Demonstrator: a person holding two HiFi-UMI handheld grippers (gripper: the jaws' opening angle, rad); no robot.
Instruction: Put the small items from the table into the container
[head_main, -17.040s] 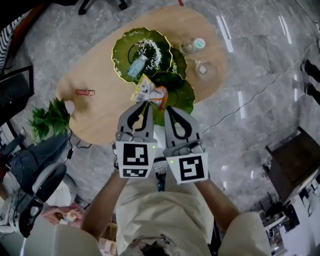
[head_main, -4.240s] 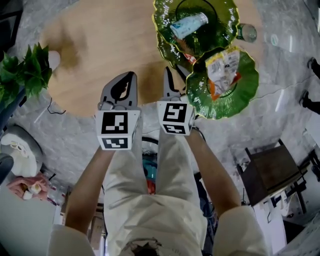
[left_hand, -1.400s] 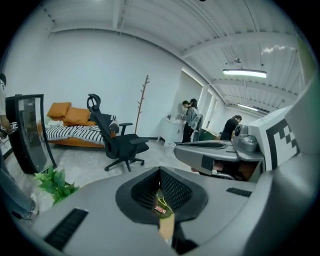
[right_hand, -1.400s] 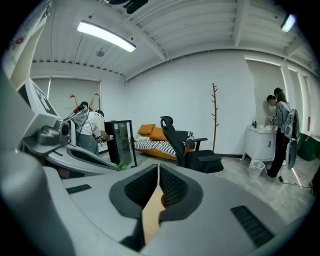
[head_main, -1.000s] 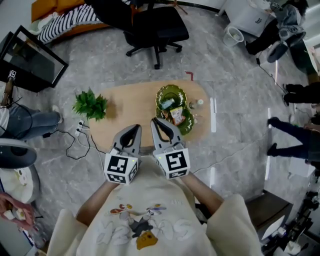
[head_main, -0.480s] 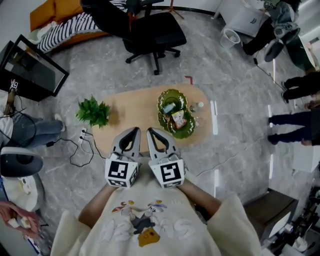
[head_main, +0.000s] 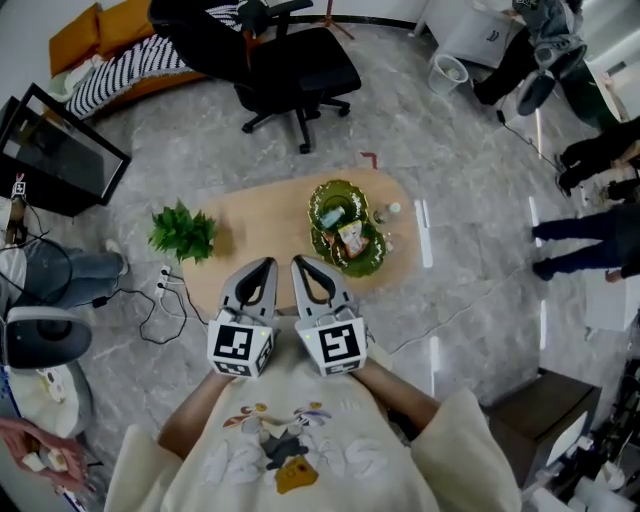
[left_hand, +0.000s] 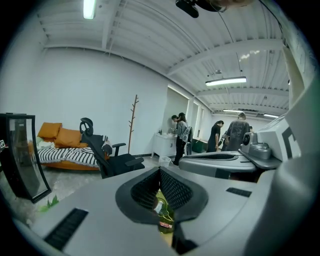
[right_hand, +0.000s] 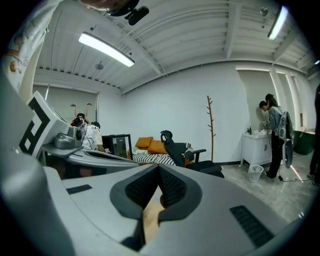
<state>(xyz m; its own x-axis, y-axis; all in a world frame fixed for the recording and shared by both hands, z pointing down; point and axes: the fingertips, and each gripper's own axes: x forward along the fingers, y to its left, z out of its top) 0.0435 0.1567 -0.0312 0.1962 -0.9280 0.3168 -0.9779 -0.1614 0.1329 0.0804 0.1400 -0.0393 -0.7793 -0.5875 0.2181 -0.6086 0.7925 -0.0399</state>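
Seen from high above in the head view, the stacked green glass dishes (head_main: 368, 255) sit on the right half of the oval wooden table (head_main: 260, 225). A pale blue packet (head_main: 331, 213) and a yellow-orange snack packet (head_main: 352, 238) lie in them. My left gripper (head_main: 266, 263) and right gripper (head_main: 300, 261) hover side by side close to my chest, well above the table's near edge. Both are shut with nothing in them. In the left gripper view the pads (left_hand: 160, 169) meet, and a sliver of the green dishes (left_hand: 161, 207) shows below them. The right gripper's pads (right_hand: 159, 166) also meet.
A potted plant (head_main: 182, 230) stands at the table's left end and small glass jars (head_main: 388, 212) beside the dishes. A black office chair (head_main: 290, 60) is beyond the table, a dark monitor (head_main: 45, 150) at the left, cables (head_main: 165, 295) on the floor, and people at the right.
The right gripper has drifted left, closer to the left gripper, and both sit a little lower in the view. Both stay shut and empty.
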